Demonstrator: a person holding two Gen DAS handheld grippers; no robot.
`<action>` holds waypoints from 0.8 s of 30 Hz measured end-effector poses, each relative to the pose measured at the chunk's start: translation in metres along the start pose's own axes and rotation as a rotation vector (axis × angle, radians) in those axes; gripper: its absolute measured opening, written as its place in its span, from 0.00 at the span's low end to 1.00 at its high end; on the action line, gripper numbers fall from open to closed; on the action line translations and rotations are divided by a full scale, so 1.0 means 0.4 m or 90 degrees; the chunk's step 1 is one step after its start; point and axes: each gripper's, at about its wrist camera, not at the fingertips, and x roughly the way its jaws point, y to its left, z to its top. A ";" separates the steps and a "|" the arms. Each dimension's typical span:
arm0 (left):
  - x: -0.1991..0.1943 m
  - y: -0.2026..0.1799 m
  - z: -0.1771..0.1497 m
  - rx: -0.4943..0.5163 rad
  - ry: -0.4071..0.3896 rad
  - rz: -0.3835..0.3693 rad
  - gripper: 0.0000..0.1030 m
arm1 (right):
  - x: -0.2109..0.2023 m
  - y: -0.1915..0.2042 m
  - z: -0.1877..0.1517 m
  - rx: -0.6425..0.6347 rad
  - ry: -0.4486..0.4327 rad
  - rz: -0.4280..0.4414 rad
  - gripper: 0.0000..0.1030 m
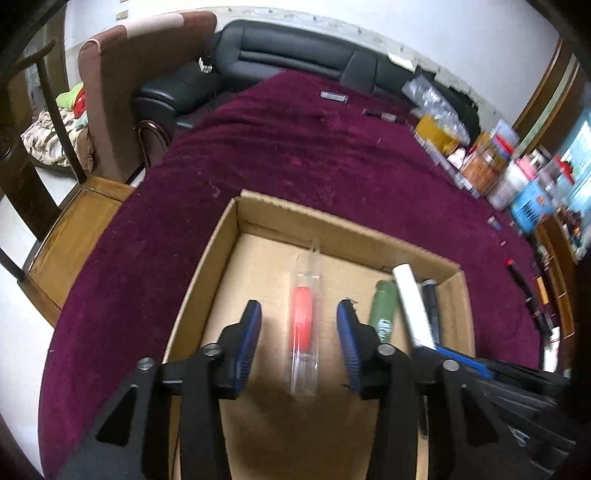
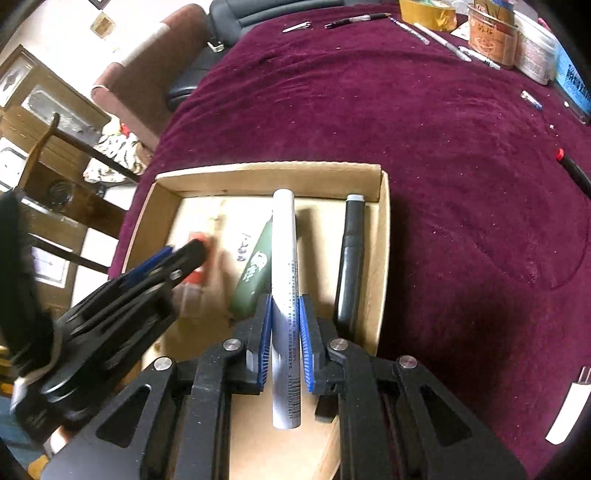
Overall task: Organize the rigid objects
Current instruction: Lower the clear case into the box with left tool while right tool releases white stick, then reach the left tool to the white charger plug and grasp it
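Jaws wide apart on the left gripper (image 1: pixel 298 314), poised over the box (image 1: pixel 236 221) with nothing between them. Under that gap a clear tube (image 1: pixel 305 325) with a red piece inside lies flat on the box floor, untouched by either pad. Moving right, a green tube (image 2: pixel 255 269) leans alongside, and then comes the white marker (image 2: pixel 284 258), pinched about mid-length by the right gripper (image 2: pixel 285 325), jaws clenched on it. It points toward the far wall, and I can't tell whether it rests on the floor or hangs just above. Next over, a black marker (image 2: pixel 351 258) lies along the right wall.

So by my count three pieces are in the box and a fourth is being delivered. Plenty remains, though: out on the cloth-covered surface (image 2: pixel 424 147), pens (image 2: pixel 356 18) sit scattered at the far edge, a red-tipped one (image 2: pixel 572 170) lies off to the right, and a white piece (image 2: pixel 567 413) waits near the right edge.
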 end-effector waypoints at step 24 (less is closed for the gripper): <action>-0.334 -0.263 -0.185 0.095 -0.185 -0.095 0.73 | -0.499 -0.484 -0.328 0.065 -0.311 -0.105 0.91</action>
